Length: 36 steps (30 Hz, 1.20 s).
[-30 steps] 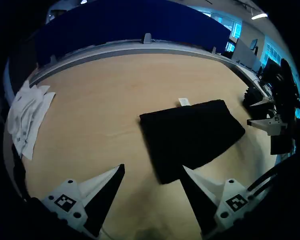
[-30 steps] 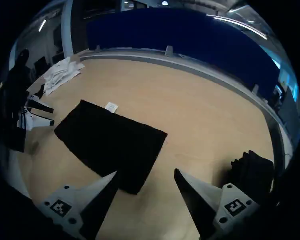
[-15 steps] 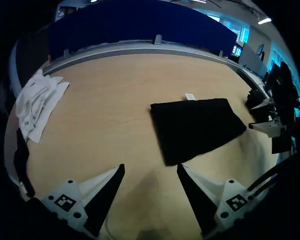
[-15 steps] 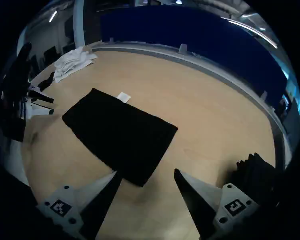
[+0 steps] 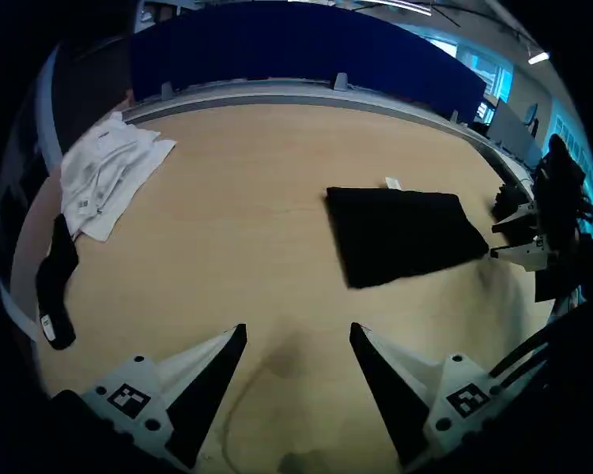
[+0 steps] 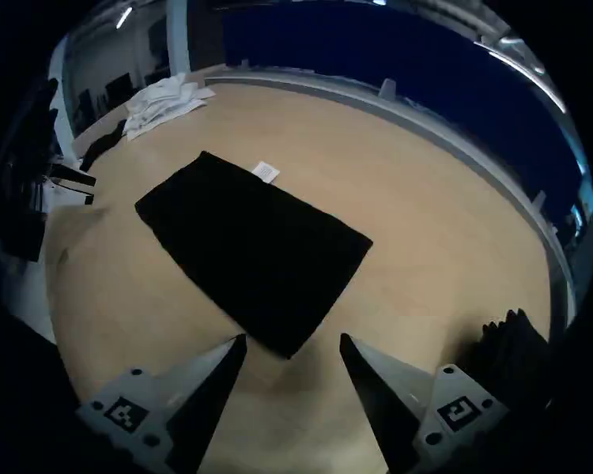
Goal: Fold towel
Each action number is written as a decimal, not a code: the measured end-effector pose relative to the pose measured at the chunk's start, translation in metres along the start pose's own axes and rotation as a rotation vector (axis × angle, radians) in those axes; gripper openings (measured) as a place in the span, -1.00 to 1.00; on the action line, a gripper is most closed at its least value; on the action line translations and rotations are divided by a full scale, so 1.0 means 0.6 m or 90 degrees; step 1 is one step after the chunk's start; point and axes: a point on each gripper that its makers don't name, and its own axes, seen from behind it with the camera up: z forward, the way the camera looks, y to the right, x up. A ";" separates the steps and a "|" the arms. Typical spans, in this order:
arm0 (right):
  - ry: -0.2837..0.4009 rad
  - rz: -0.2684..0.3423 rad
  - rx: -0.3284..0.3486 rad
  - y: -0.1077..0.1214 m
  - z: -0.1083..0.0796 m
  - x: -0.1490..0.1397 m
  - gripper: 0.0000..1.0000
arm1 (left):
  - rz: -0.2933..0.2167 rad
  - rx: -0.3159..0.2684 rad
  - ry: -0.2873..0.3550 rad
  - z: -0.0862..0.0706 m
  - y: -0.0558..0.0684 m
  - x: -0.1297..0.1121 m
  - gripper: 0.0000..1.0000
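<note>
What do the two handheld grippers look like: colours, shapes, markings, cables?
Left gripper: two pointed wedge fingers, white shells with black inner faces, a square black-and-white fiducial marker and small round holes on each base; black cables run beside one finger. Right gripper: same white-and-black build, same markers.

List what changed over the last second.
The left tool drew back and turned left, so the black towel now lies farther off to its right. The right tool backed off slightly. Unchanged: both tools open and empty, towel flat on the table.
</note>
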 end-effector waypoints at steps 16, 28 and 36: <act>-0.031 0.000 0.041 -0.019 0.019 -0.029 -0.23 | -0.025 0.014 -0.009 -0.026 -0.010 -0.037 0.94; -0.040 0.006 0.049 -0.019 0.024 -0.035 -0.46 | -0.025 0.010 -0.008 -0.026 -0.007 -0.039 0.94; -0.038 0.007 0.045 -0.017 0.028 -0.035 -0.90 | -0.023 0.008 -0.009 -0.024 -0.005 -0.039 0.93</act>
